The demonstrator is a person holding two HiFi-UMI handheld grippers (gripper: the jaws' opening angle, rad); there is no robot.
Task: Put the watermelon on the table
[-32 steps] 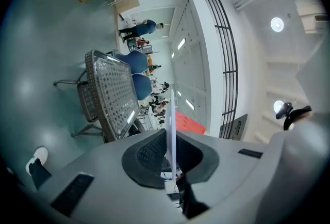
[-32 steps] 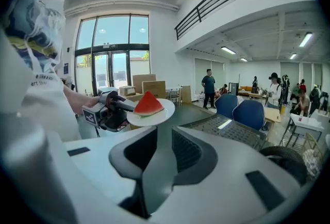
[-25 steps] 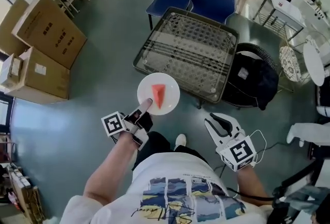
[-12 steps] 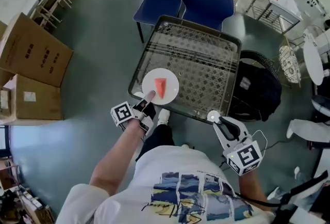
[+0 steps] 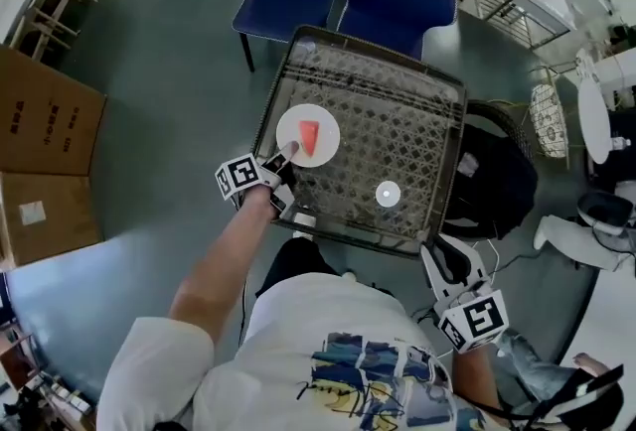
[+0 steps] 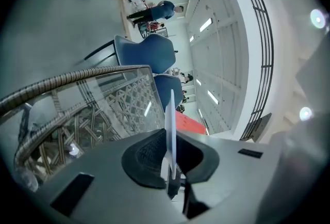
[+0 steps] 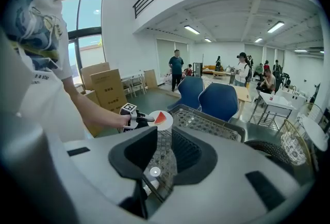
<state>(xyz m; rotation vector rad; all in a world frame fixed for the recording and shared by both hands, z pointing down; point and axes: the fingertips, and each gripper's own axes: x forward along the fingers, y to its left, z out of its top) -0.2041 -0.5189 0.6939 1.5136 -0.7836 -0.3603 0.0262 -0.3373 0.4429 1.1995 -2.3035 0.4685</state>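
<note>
Grips the round white plate [image 5: 326, 124] by its rim at 7 o'clock with the left gripper [image 5: 281, 161], with jaws clenched on the thin edge, shown edge-on in the left gripper view. Carries the red wedge of watermelon [image 5: 309, 135] at the plate's middle, over the 9 o'clock side of the glass-topped woven rattan table [image 5: 397, 116] with its dark metal rim. Impossible to tell contact between plate and glass from here. Holds the right gripper [image 5: 444, 258] off past the table's 5 o'clock corner, with jaws apart and nothing between them. Judged as the set-down step, close to finished. Lower the plate flat, with the far edge no lower than the near one, to stop the wedge sliding toward 1 o'clock. Bring it in a little from the table's rim to avoid tipping on release. Stay clear of the small white disc [image 5: 388, 193] lying at 4 o'clock from the plate. Ease down slowly onto the glass. Release only after the whole base seems seated, then draw straight back toward 7 o'clock without catching the rim.
</note>
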